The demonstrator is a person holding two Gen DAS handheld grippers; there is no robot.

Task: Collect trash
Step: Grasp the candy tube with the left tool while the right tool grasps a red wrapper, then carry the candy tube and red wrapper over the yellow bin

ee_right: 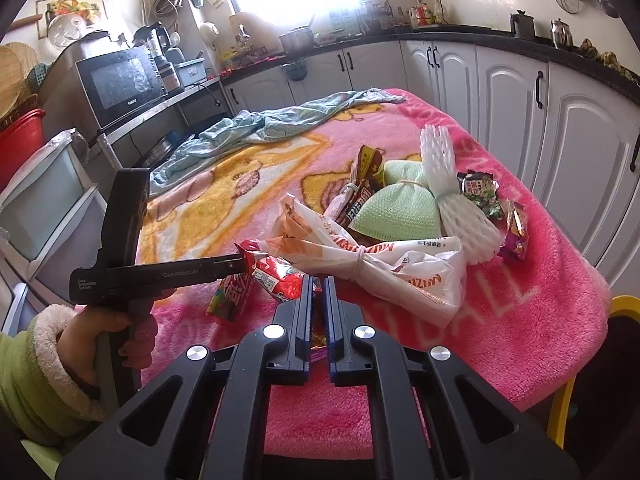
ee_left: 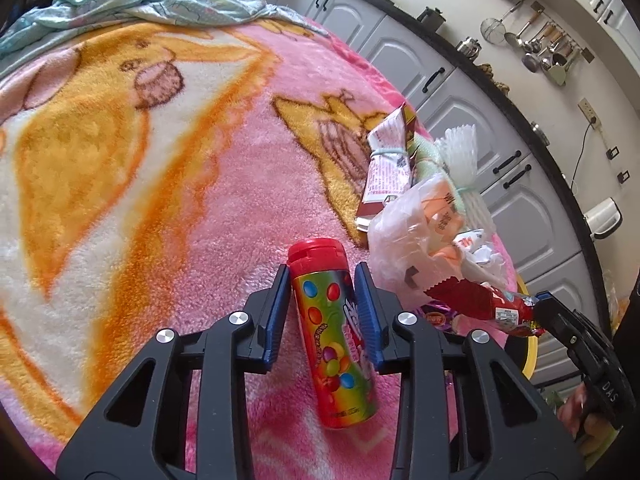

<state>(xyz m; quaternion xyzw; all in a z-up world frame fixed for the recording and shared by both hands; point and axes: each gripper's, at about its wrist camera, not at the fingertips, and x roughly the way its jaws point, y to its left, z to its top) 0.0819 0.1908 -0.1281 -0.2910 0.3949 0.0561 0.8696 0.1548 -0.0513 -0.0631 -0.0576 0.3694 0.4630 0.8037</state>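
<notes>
My right gripper (ee_right: 319, 284) hid most of the wrapper (ee_right: 318, 336) it pinched; the candy tube's (ee_right: 230, 296) print stayed unreadable.

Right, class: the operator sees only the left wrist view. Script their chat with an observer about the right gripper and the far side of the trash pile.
Operator: Is the right gripper closed on anything?
Observer: Yes. The right gripper has its fingers nearly together, pinching the red wrapper.
Operator: Anything hidden behind the white foam net?
Observer: A dark green wrapper lies right beside the white foam net, on the cabinet side.
</notes>
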